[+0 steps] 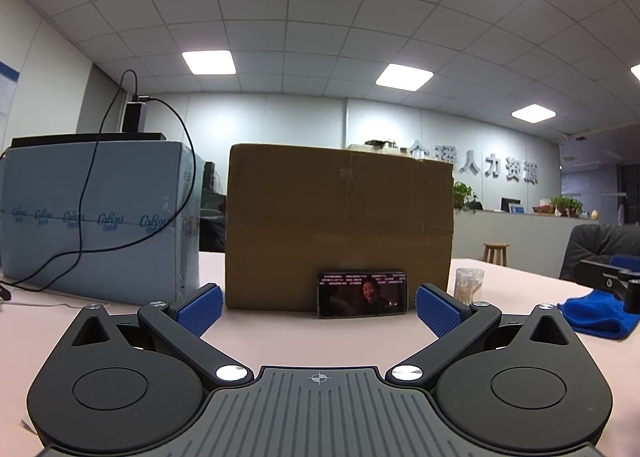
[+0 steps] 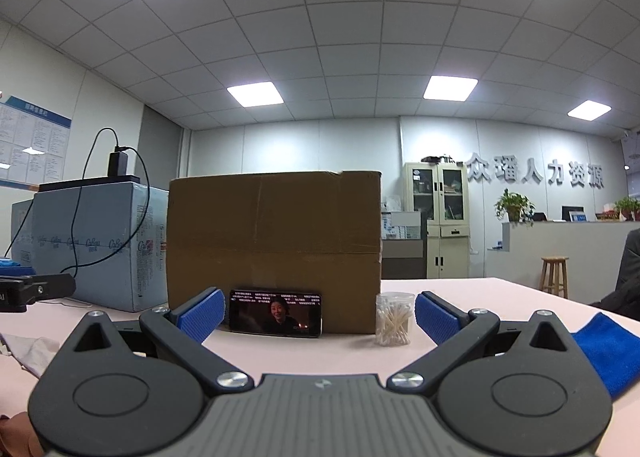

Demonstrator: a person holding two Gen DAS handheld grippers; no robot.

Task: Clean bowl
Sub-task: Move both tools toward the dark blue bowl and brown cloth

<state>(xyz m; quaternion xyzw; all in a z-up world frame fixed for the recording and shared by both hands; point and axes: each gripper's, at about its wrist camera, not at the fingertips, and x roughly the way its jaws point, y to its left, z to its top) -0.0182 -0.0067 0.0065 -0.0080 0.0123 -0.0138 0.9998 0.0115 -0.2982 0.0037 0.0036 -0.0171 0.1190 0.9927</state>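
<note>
- Bowl isn't visible in either wrist view, so I can't tell where it sits.
- Left hand-held gripper [image 1: 318, 307] hovers low over the pink worktop [image 1: 312, 341] with its blue pads spread wide, nothing between them.
- Right hand-held gripper [image 2: 320, 315] is the same deal: wide open, empty, low over the worktop.
- Straight ahead of both, a brown cardboard box [image 1: 340, 225] stands on the worktop, with a phone [image 1: 363, 295] propped on its long side against the box's front, screen lit.
- Clear tub of cotton swabs [image 2: 394, 318] stands just beside the box's right front corner.
- Blue cloth [image 1: 596, 315] lies toward the worktop's right edge; in the right wrist view it's just beside the right finger [image 2: 438, 315].
- Light blue printed box [image 1: 100, 217] sits left of the cardboard one, with a black cable [image 1: 82, 225] hanging down its front and a dark charger [image 1: 134, 117] on top.
</note>
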